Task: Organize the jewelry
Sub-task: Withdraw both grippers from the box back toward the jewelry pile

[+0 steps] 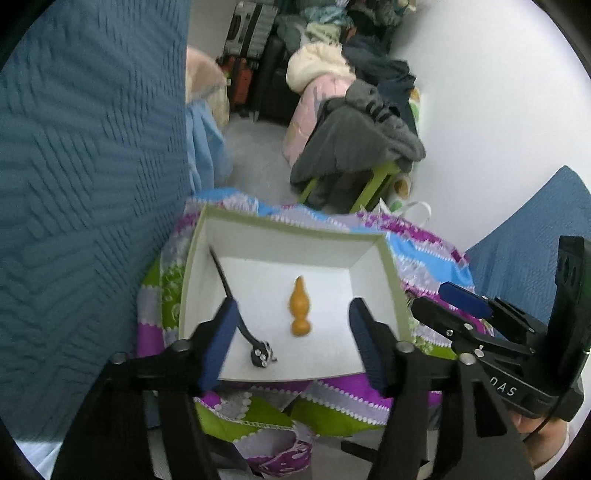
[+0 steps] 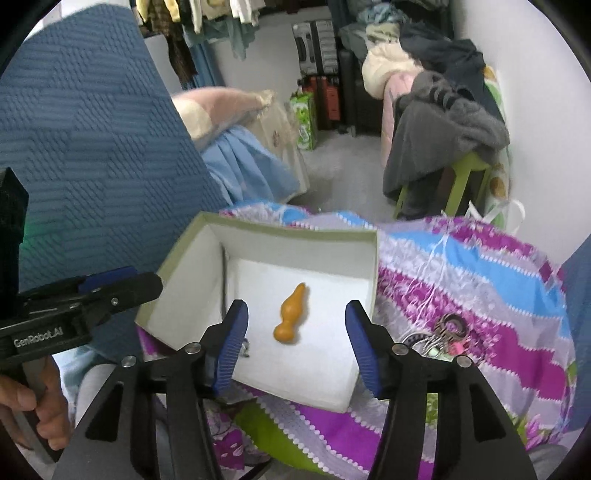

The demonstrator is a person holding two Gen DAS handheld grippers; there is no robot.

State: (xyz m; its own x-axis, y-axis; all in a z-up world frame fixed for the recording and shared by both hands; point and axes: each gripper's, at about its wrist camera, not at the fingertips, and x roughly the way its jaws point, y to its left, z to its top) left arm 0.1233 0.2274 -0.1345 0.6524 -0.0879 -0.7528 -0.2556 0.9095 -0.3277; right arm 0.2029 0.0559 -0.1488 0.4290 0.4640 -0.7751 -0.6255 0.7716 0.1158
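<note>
left claw (image 1: pixel 291 341): jaws apart, nothing between the blue pads, hovering over near edge of box; black hair stick lies just by the left pad
right claw (image 2: pixel 297 343): jaws apart, empty, over near side of box; also seen from the left wrist view at right edge
writing: "GenRobot.AI" on left claw body in the right wrist view; "DAS" readable on right claw body in the left wrist view, rest cut off
hands: left hand (image 2: pixel 33 398) grips its handle low left; part of the right hand (image 1: pixel 543 432) under its handle
box (image 1: pixel 391 266): open, white inside, green rim, sits on patterned cloth
orange pendant (image 1: pixel 300 307): gourd shape, lies flat mid-floor of box, narrow end pointing away, touching neither claw
hair stick (image 1: pixel 236 306): black, thin, slanted along left wall of box, beaded head at near end; partly hidden by left pad
loose jewelry (image 2: pixel 443 336): small pile on cloth just right of box, outside it, partly behind right claw finger; pieces too blurred to name
patterned cloth (image 2: pixel 461 266): purple, blue, green stripes, covers the surface under box
blue quilt (image 1: pixel 81 184): textured, rises at left, close to box
stool (image 2: pixel 465 173): green legs, draped with grey garment, beyond cloth at right
far back: suitcases (image 1: pixel 251 33), heaped clothes, white wall; hanging clothes top of the right wrist view
</note>
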